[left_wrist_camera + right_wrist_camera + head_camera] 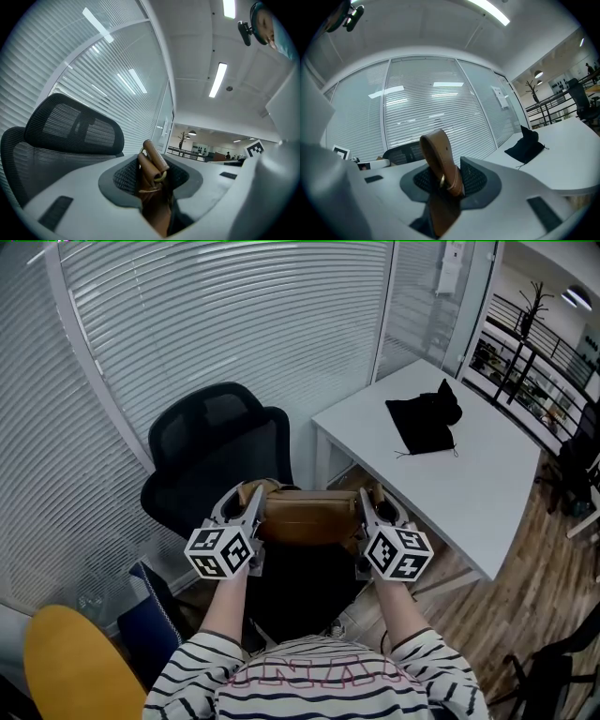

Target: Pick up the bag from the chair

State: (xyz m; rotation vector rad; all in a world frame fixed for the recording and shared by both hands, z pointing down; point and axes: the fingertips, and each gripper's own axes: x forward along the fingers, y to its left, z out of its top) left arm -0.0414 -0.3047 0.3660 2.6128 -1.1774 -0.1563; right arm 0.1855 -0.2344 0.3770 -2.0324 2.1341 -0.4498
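Observation:
A brown leather bag (307, 517) hangs in the air between my two grippers, above the seat of a black office chair (220, 451). My left gripper (251, 512) is shut on the bag's left end; its own view shows a folded brown strap and brass ring (153, 169) pinched between the pads. My right gripper (367, 512) is shut on the right end, where a brown strap loop (440, 161) sticks up between the jaws. The chair's mesh back (75, 126) rises behind the bag.
A white desk (441, 460) stands to the right with a black cloth pouch (427, 420) on it. Window blinds (225, 324) line the wall behind the chair. A yellow seat (70, 667) and a blue bag (155, 620) are at lower left. Wooden floor (525, 587) lies at right.

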